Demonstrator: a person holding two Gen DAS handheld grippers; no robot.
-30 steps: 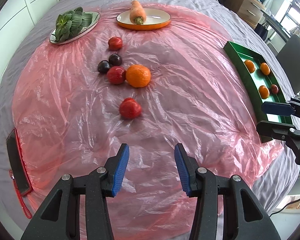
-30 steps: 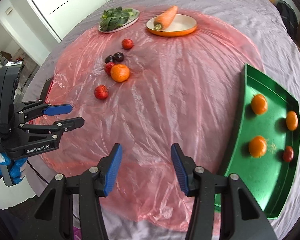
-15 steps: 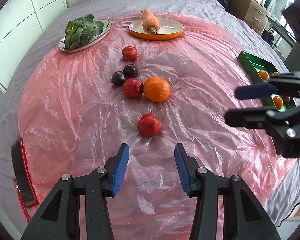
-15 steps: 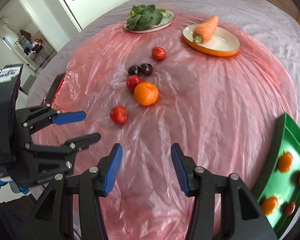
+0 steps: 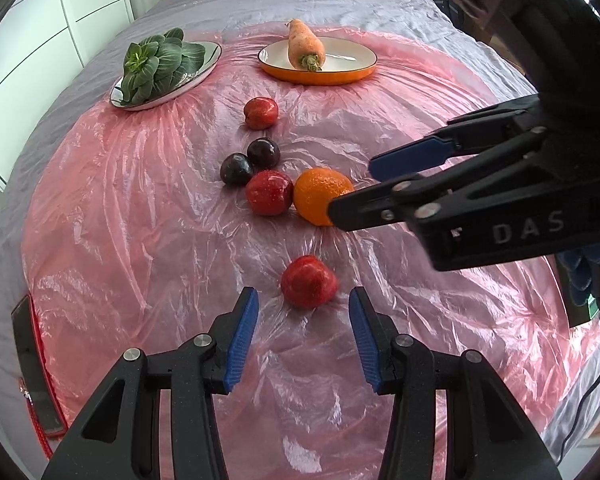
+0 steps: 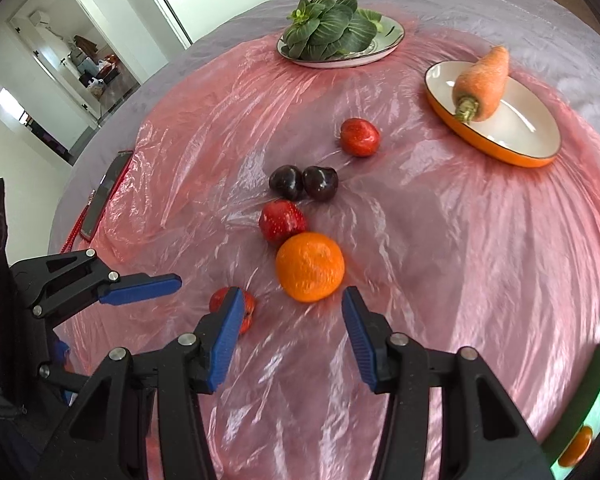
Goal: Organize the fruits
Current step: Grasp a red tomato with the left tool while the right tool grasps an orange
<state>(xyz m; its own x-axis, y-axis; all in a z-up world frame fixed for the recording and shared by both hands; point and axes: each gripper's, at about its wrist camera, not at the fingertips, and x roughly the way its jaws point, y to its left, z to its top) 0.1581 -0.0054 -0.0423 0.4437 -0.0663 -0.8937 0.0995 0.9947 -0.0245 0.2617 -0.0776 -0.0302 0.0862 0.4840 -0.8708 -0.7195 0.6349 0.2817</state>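
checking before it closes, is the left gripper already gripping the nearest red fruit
No, the left gripper is open, and the red fruit lies just ahead of its fingertips on the pink plastic sheet, untouched.

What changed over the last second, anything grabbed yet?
Nothing grabbed. Both grippers advanced toward the loose fruit: the left gripper now lines up on the nearest red fruit, and the right gripper, swung away from the green tray, faces the round orange. Both remain open. Fruit, the carrot's orange-rimmed plate and the greens unmoved.
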